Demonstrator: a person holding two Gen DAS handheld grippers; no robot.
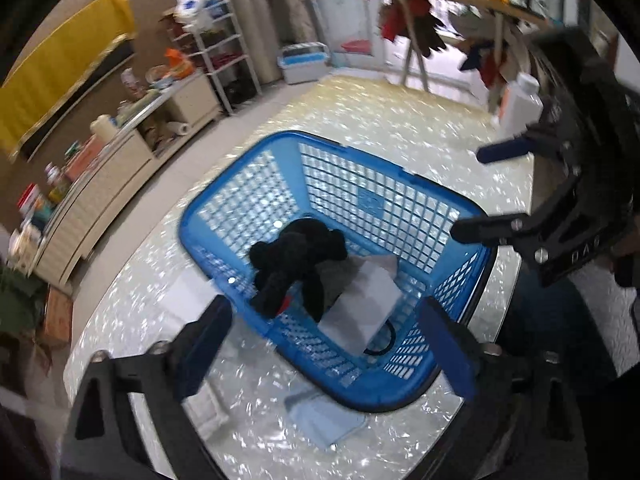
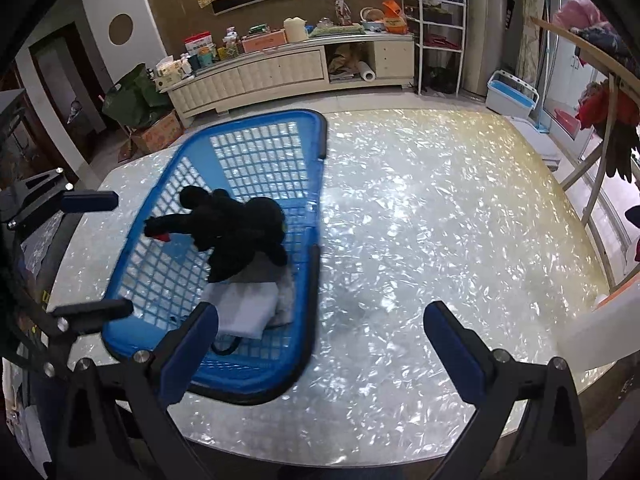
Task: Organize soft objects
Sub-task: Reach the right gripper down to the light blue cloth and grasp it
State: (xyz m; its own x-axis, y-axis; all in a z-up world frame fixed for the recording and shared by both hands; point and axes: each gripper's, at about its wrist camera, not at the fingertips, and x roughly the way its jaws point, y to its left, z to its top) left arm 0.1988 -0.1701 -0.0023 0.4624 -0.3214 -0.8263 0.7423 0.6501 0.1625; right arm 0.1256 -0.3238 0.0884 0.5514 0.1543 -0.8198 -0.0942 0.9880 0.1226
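Note:
A blue mesh basket (image 1: 384, 184) (image 2: 320, 132) stands on the pearly table. In it lies a black plush toy (image 1: 296, 256) (image 2: 240, 232) on top of a grey cloth (image 1: 340, 276) (image 2: 260, 270) and a folded white cloth (image 1: 360, 308) (image 2: 248, 308). My left gripper (image 1: 326, 344) (image 2: 94, 256) hovers over the basket's near end, open, with nothing between its fingers. My right gripper (image 2: 322, 348) (image 1: 488, 192) is also open and empty, above the basket's right rim and the bare table beside it.
A light blue cloth (image 1: 324, 416) lies on the table (image 2: 420, 220) against the basket's near corner. A white bottle (image 1: 520, 104) stands at the table's right edge. Beyond are a low cabinet (image 2: 280, 68) with clutter, a wire rack (image 2: 440, 32) and a wooden clothes stand (image 1: 412, 28).

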